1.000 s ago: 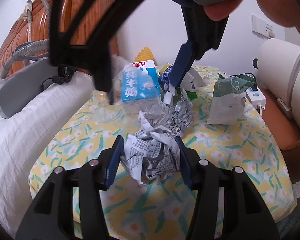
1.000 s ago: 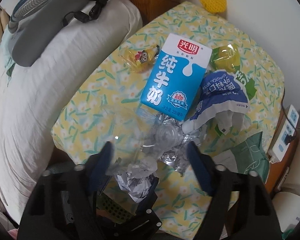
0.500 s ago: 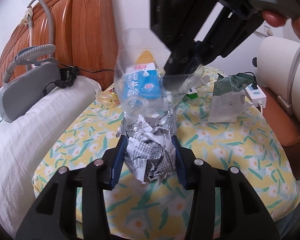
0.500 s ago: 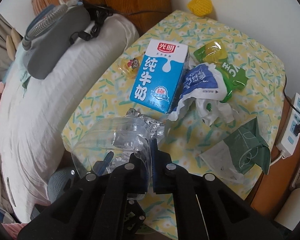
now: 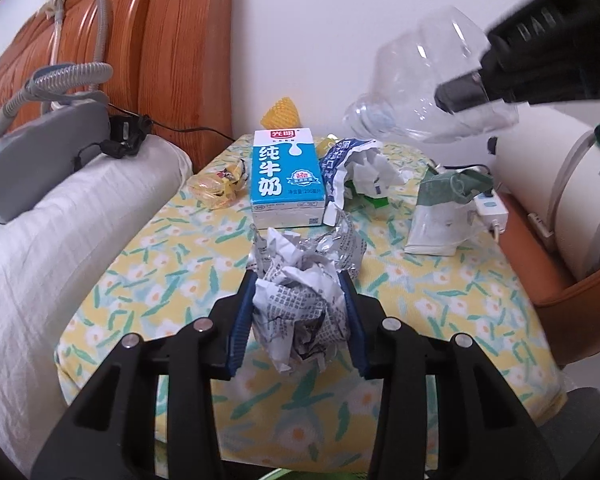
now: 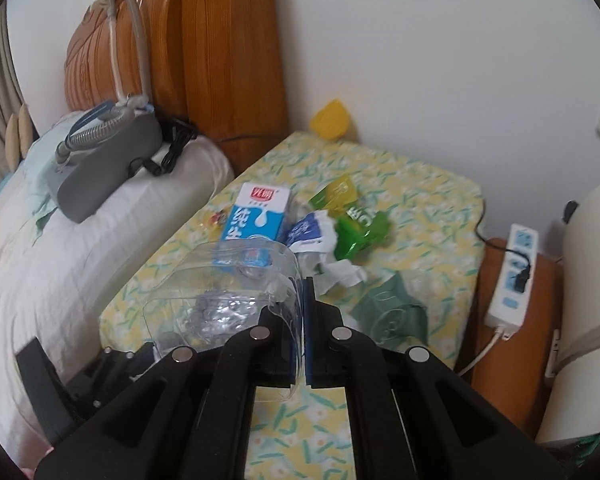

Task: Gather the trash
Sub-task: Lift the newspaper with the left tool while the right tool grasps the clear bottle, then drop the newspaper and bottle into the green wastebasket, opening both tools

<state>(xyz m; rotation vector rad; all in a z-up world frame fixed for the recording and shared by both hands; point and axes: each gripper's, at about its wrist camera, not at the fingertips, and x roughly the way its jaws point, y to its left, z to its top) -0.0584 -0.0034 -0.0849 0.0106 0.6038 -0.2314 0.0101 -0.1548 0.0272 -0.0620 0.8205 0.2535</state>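
Your table cloth [image 5: 148, 272] is yellow with white flowers and green leaves. At twelve o'clock on it lies a blue-and-white milk carton [image 5: 286, 176] with a red label, and at ten o'clock a yellow wrapper [image 5: 216, 186]. The crumpled paper [image 5: 300, 308] is white with grey print, the bottle [image 5: 424, 92] clear, the headboard [image 5: 172, 56] orange-brown wood, the pillow [image 5: 60, 248] white.

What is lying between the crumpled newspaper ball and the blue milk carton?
In the left wrist view, crumpled silver foil lies between the newspaper ball and the milk carton.
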